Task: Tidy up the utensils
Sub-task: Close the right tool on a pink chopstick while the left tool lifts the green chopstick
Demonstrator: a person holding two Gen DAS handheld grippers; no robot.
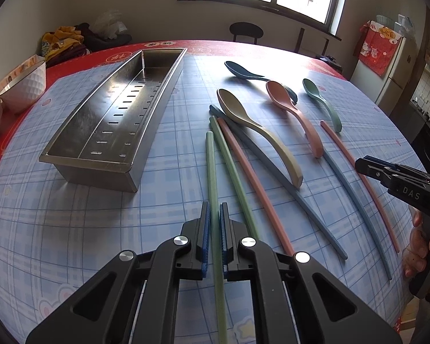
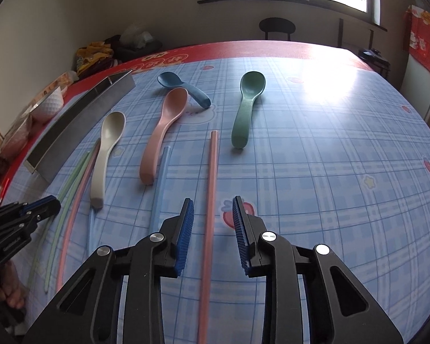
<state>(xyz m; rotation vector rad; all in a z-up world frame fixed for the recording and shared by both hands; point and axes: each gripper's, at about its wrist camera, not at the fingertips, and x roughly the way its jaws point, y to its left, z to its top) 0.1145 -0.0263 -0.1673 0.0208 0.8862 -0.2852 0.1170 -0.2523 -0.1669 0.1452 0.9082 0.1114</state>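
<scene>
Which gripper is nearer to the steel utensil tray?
Left. The left gripper, shut on a green chopstick, sits just right of the steel tray's near end. The right gripper straddles a pink chopstick, beyond the spoons.

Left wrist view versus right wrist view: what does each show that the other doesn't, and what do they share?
Only the left wrist view shows the inside of the steel utensil tray, empty, and the left gripper shut on a green chopstick.

Only the right wrist view shows the right gripper with its pads apart, a pink chopstick lying between them untouched.

Both show the beige spoon, pink spoon, green spoon, blue spoon and white bowl.
</scene>
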